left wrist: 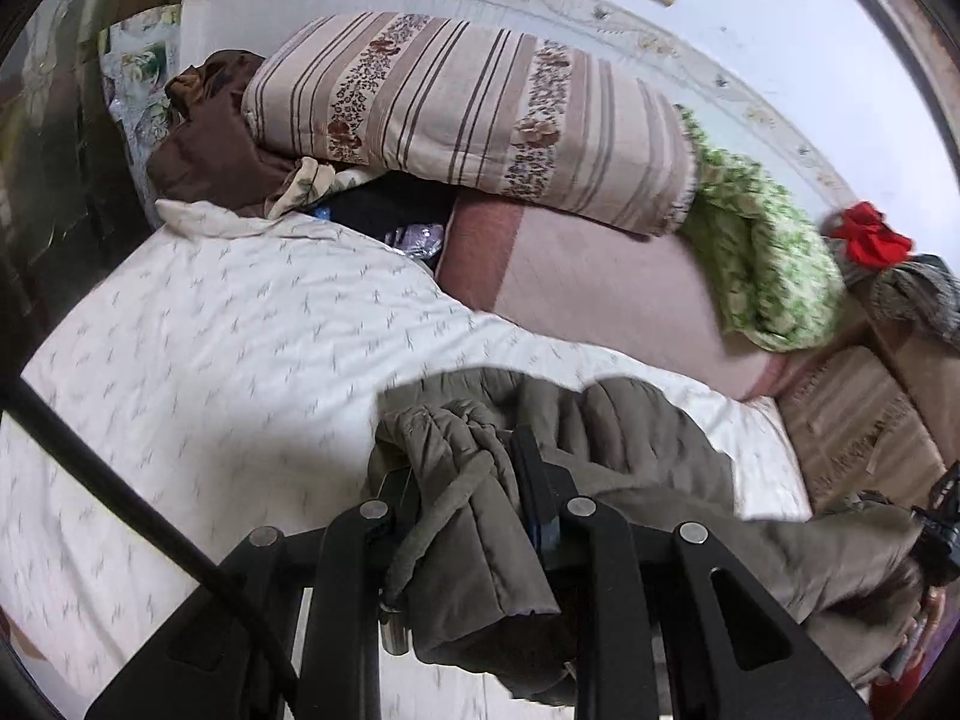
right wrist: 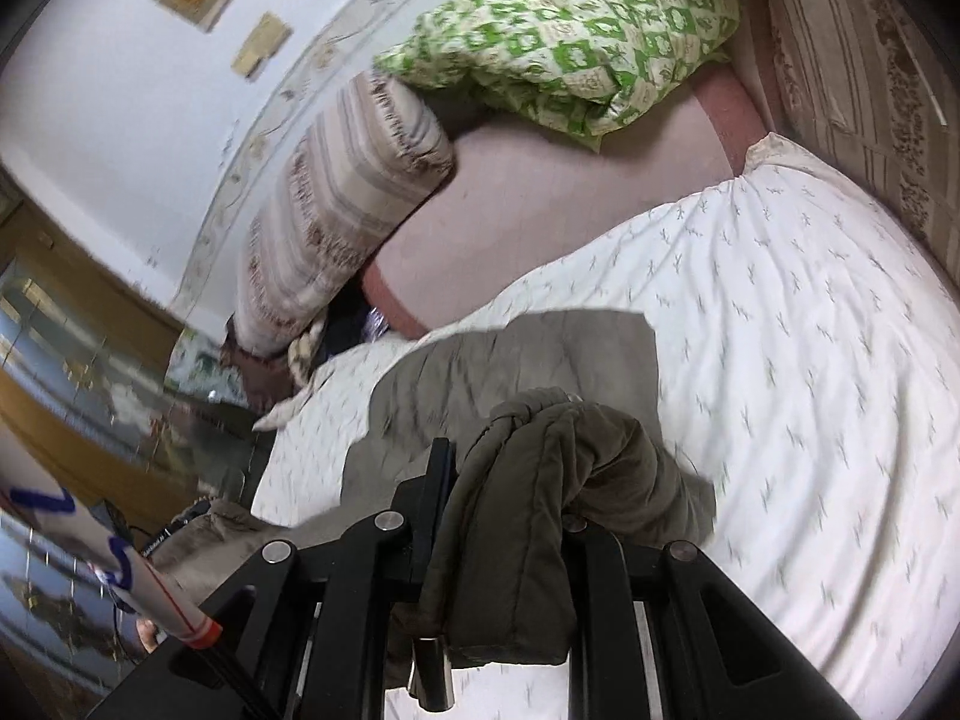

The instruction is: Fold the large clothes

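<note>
**Both claws clamped on the padded garment, lifted above the bed**

I have my left claw [left wrist: 474,480] closed on a bunched fold of the olive quilted garment [left wrist: 630,450], with a drawcord and its metal toggle [left wrist: 393,630] dangling at the jaws. My right claw [right wrist: 510,480] grips another thick wad of it. The rest trails down onto the white sheet [left wrist: 210,330].

My worry: both bites are bulky and uneven, so a layer could slide out, or the cord could snag in the linkage. The hanging part may drag and crumple.

Beyond lie a pink blanket [left wrist: 600,288], a striped folded quilt [left wrist: 480,114], a green patterned quilt [right wrist: 570,30], and the pale wall [left wrist: 780,48].
</note>
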`<state>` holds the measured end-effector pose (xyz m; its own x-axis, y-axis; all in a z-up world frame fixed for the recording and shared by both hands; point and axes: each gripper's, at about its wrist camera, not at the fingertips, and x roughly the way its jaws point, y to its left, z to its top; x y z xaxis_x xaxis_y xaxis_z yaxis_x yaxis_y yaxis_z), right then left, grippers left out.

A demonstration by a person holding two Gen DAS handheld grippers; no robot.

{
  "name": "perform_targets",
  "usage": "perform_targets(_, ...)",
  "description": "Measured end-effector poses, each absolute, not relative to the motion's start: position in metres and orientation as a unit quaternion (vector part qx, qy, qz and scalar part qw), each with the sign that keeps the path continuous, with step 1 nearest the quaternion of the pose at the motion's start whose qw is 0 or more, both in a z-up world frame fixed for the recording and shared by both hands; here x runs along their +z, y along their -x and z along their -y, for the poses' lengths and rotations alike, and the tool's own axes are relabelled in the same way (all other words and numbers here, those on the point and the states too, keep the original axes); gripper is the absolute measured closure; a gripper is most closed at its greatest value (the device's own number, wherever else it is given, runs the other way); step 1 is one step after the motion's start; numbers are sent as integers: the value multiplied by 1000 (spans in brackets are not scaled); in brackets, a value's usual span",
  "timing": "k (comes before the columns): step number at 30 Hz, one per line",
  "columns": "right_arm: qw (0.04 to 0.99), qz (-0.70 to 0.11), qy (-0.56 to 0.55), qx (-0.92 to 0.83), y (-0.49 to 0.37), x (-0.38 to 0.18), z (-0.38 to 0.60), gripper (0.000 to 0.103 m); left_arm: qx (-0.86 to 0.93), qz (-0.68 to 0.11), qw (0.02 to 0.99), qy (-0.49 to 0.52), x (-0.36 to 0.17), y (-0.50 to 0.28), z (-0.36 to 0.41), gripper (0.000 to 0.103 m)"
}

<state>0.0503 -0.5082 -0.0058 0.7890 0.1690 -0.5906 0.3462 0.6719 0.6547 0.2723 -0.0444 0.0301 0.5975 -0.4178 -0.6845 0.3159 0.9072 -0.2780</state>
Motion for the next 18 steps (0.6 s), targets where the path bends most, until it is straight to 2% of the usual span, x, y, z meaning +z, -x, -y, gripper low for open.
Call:
perform_targets(11,816,-382,-417,-117,-175,-92,565,83,-122,-502,855,51,-81,-428,105,78)
perform_targets(15,798,-380,-448,-135,-198,-126,578,82,-111,-525,842,49,-120,-453,120,77)
perform_targets(18,789,-374,-466,-143,-207,-141,580,80,-119,-533,833,86,-128,-459,115,75)
